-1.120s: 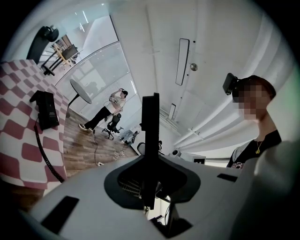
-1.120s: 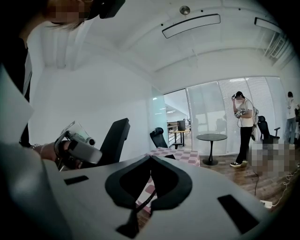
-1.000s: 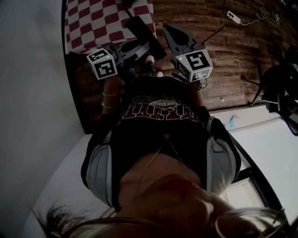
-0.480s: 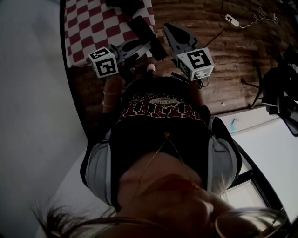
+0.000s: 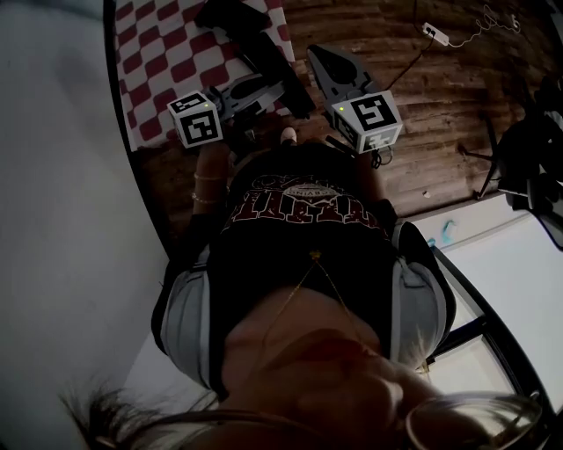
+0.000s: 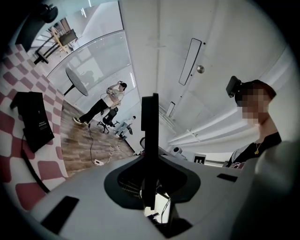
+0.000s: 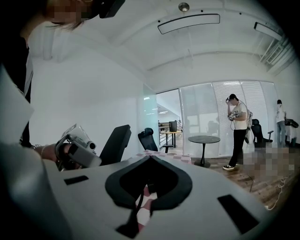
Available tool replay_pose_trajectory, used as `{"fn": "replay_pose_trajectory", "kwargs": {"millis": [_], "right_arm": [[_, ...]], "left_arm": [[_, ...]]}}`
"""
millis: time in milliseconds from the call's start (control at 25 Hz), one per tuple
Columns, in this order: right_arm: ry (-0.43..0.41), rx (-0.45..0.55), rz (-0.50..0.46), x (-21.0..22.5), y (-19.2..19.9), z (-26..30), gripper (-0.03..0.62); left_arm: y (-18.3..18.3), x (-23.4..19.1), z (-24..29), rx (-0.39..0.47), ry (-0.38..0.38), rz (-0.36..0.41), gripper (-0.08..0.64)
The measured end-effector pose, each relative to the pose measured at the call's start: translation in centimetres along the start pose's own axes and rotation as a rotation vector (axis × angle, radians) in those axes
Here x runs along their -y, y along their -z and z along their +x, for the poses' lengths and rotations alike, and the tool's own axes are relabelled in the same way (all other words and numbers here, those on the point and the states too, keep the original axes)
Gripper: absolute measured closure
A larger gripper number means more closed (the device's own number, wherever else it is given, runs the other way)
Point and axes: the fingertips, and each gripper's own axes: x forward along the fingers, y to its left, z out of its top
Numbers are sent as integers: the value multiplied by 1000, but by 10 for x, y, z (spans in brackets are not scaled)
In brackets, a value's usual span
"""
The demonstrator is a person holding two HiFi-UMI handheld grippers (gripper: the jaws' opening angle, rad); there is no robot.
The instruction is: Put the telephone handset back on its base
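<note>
The black telephone handset (image 5: 280, 70) is a long bar held across my left gripper (image 5: 268, 88), which is shut on it just in front of the person's chest. In the left gripper view the handset (image 6: 150, 136) stands edge-on between the jaws. The black base (image 5: 230, 12) lies on the red-and-white checkered table (image 5: 158, 61), beyond the handset; it also shows as a dark slab, the base (image 6: 33, 119), at the left. My right gripper (image 5: 317, 57) hangs beside the handset over the floor, its jaws together with nothing in them. From the right gripper (image 7: 149, 158) I see the handset (image 7: 115, 143) at left.
A wooden floor (image 5: 440, 105) runs right of the table, with a power strip and cable (image 5: 437, 33) and a dark chair (image 5: 528, 167). Another person (image 7: 236, 129) stands by a small round table (image 7: 204, 139). A white wall is at the left.
Both grippers and the handset have come closer to the checkered table. More of the table and the base now shows at the top of the head view.
</note>
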Motion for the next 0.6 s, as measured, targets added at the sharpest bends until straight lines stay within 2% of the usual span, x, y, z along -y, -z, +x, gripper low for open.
{"fn": "replay_pose_trajectory", "kwargs": {"millis": [240,600], "right_arm": [[21,-27,28,27,3,29,574],[-35,-17,15,64,-8,36,574]], "left_arm": [[-18,-31,12,-24,-6,-35,479],[-30,-41,50,-15,-39,-29,480]]}}
